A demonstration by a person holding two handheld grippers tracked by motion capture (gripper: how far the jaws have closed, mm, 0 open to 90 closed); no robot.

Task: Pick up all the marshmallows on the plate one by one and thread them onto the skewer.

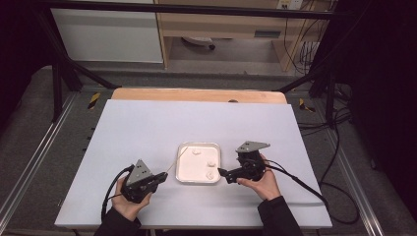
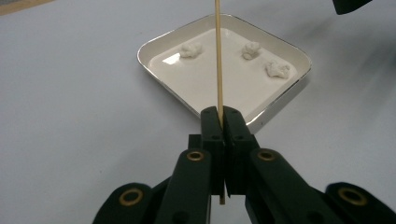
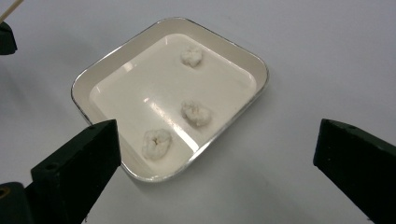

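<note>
White tabletop (image 1: 147, 128) across most of the high view, wooden strip along its far edge, dark frame and cables around it. Square white tray (image 1: 183, 174) with metal rim near the table's front middle, sitting flat between both grippers. In the left gripper view, tray (image 2: 159, 70) seen corner-on; in the right gripper view, tray (image 3: 233, 49) also seen corner-on, just ahead of the jaws. Left gripper (image 1: 162, 176) held low at the tray's left side, jaws clamped tight on a thin wooden skewer (image 2: 218, 56); pads pressed together with the stick pinched between them, a short end poking out behind the jaws. Skewer (image 1: 175, 160) angled up and forward over the tray's left edge, tip above the tray. Right gripper (image 1: 221, 172) at the tray's right side, pointing left at the rim; jaws spread wide, nothing between them, tray visible through the gap. Three small white crumbly lumps inside the tray, apart from each other: near lump (image 3: 156, 143), middle lump (image 3: 196, 113), far lump (image 3: 192, 56). None touched by skewer or jaws.
</note>
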